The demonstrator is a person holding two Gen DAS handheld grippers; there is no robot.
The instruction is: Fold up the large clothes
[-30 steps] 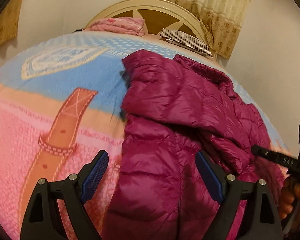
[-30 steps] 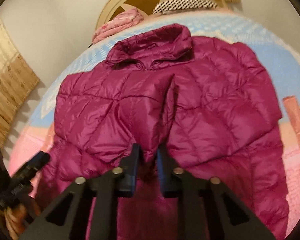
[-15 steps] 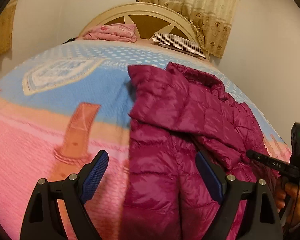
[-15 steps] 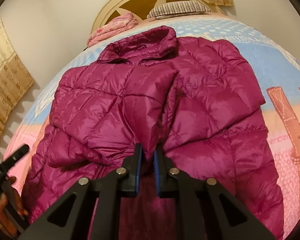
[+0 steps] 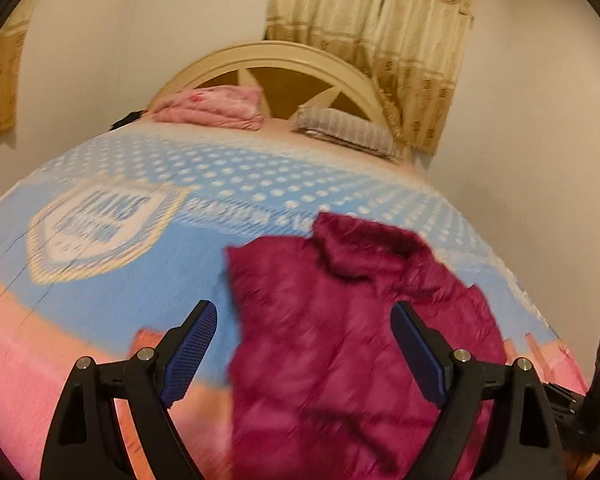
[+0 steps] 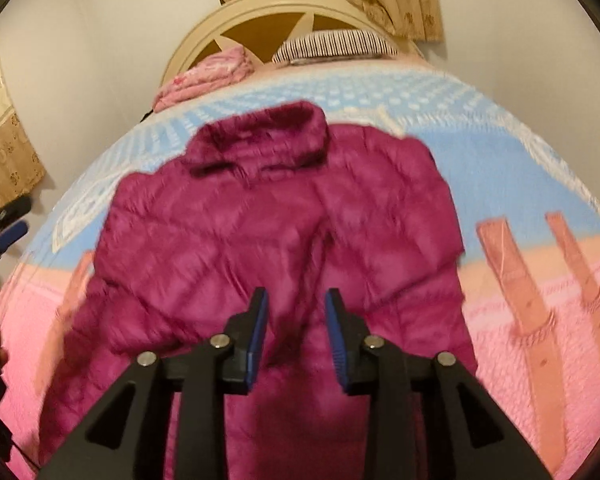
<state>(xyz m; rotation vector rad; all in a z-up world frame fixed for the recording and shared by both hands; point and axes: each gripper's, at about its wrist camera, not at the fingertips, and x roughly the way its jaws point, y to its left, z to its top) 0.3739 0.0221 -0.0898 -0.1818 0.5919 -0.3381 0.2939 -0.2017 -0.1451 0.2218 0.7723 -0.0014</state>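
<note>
A magenta quilted puffer jacket [image 6: 268, 232] lies flat on the bed, collar toward the headboard, both sleeves folded in over the front. It also shows in the left wrist view [image 5: 340, 340]. My right gripper [image 6: 296, 336] hangs above the jacket's lower middle, jaws open with a narrow gap and nothing between them. My left gripper [image 5: 304, 356] is wide open and empty, raised over the jacket's left edge. Both views are motion-blurred.
The bedspread [image 5: 120, 264] is blue with white dots and pink near me. A pink folded blanket [image 5: 212, 108] and a striped pillow [image 5: 344, 130] lie by the cream headboard [image 5: 276, 56]. Curtains [image 5: 384, 32] hang behind. The left gripper shows in the right wrist view [image 6: 4, 232].
My right gripper has opened and let go of the jacket fabric it pinched. Both grippers have lifted and pulled back from the jacket, which now lies further off.
</note>
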